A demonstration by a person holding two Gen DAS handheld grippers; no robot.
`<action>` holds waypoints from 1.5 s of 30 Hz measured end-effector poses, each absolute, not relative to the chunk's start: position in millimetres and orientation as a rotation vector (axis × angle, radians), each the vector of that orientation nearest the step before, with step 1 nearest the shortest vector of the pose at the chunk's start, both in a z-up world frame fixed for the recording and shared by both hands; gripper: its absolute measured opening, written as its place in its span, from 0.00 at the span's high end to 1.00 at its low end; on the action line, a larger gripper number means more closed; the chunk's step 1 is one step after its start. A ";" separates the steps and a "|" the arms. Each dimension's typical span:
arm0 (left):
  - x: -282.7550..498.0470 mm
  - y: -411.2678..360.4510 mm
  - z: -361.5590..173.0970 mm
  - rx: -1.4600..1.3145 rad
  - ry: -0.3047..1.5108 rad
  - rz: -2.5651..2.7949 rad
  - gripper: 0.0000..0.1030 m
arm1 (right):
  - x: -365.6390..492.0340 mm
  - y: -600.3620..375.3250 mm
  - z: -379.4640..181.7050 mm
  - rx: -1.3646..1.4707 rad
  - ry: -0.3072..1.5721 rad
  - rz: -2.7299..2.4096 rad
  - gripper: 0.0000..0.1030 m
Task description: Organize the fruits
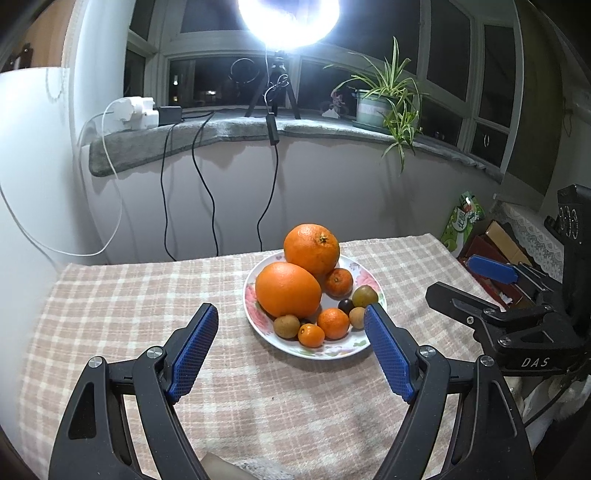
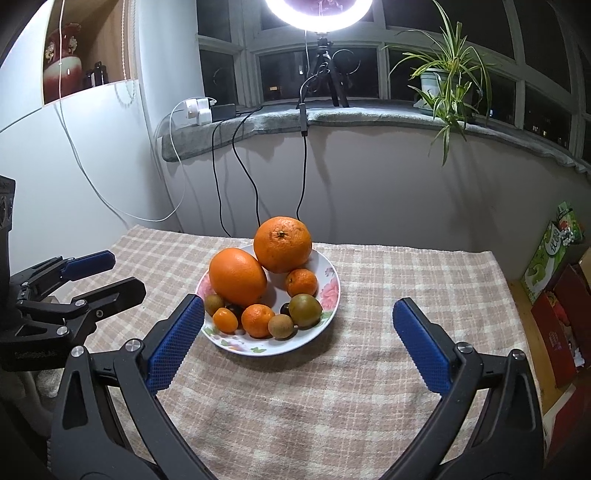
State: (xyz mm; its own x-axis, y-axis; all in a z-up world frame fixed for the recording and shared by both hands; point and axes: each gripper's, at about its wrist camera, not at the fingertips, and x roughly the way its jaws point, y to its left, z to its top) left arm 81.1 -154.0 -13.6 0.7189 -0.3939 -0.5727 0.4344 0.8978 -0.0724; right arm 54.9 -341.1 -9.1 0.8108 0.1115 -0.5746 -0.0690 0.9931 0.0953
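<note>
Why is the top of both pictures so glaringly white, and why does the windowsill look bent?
Left wrist view: the ring light blows out into a white blob. Right wrist view: its ring shape shows. In both, the fisheye lens bows the windowsill and darkens the corners; the fruit plate stays sharp.

large oranges (image 2: 282, 243): 2 | mandarins (image 2: 301, 282): 2 | kumquat (image 2: 225, 319): 1 | plate (image 2: 330, 266): 1 | hand-held grippers (image 2: 297, 341): 2

oranges (image 2: 281, 244) are bright orange, plate (image 2: 330, 271) is white with pink flowers and green leaves round the rim, cloth (image 2: 388, 295) is a beige and white check, pads (image 2: 176, 341) on both grippers are blue with a fine grid, arms black, plant (image 2: 448, 70) has green and white striped leaves
</note>
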 end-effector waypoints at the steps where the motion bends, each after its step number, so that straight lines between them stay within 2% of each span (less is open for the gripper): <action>1: 80.5 -154.1 -13.3 0.069 0.616 -0.459 0.21 | 55.2 -341.0 -9.0 0.072 0.618 0.099 0.00; 45: 76.2 -152.3 -7.4 0.071 0.599 -0.462 0.21 | 53.8 -337.2 -9.7 0.071 0.622 0.104 0.00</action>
